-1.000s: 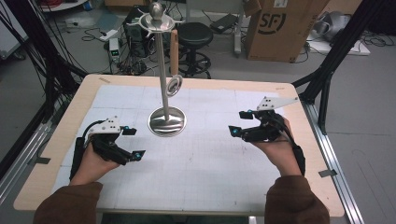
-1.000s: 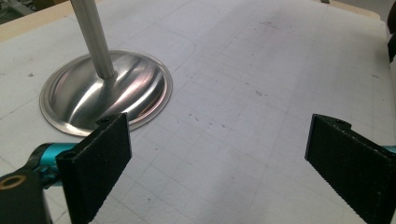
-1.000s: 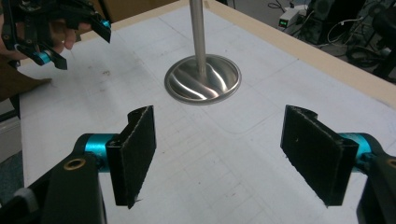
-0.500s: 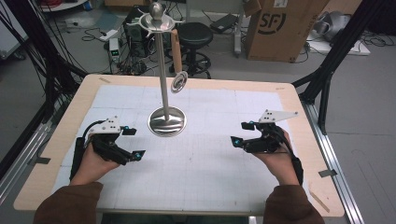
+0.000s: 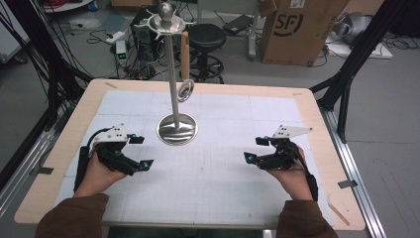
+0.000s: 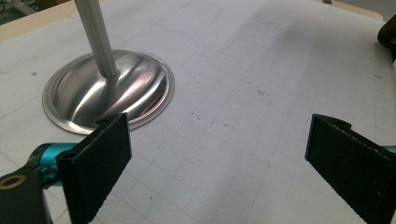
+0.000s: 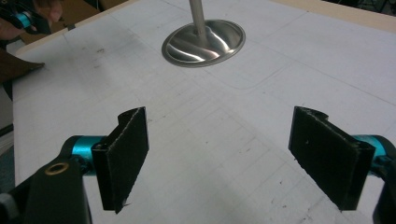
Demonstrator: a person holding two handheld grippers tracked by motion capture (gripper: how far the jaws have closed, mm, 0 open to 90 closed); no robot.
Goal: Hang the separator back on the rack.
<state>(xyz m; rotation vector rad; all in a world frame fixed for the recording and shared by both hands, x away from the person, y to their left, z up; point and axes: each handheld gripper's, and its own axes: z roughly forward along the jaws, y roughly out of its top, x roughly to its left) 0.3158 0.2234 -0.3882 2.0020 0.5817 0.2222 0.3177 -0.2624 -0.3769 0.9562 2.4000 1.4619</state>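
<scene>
Since a second ago the right gripper (image 5: 257, 149) has sunk from above the right side of the worktop (image 5: 64, 148) to rest low on it, and its jaws have just been opening, with nothing between them; the left gripper (image 5: 141, 151) sits where it was at the near left. Both sets of jaws stand wide and empty: the left gripper view looks between its two black pads (image 6: 95, 158) at bare gridded mat, and the right gripper view does the same. A metal stand (image 5: 174, 89) rises at the far middle of the worktop, its domed round base (image 5: 177, 130) well apart from both grippers and somewhat nearer the left one. From the hooks at its top hang a small ring-shaped metal piece (image 5: 186, 90), beside the pole about halfway down, and a tan strip (image 5: 184, 49) higher up; what either is exactly is too small to tell. No tray, bowl or other container sits on the worktop, so nothing is held in one. By my reading this is a rest pose between steps, with both hands parked and the hung items left alone. A next move toward the stand would call for lifting one gripper well up and far, since the hanging ring sits high above the mat, and closing on it gently so that the stand does not tip
</scene>
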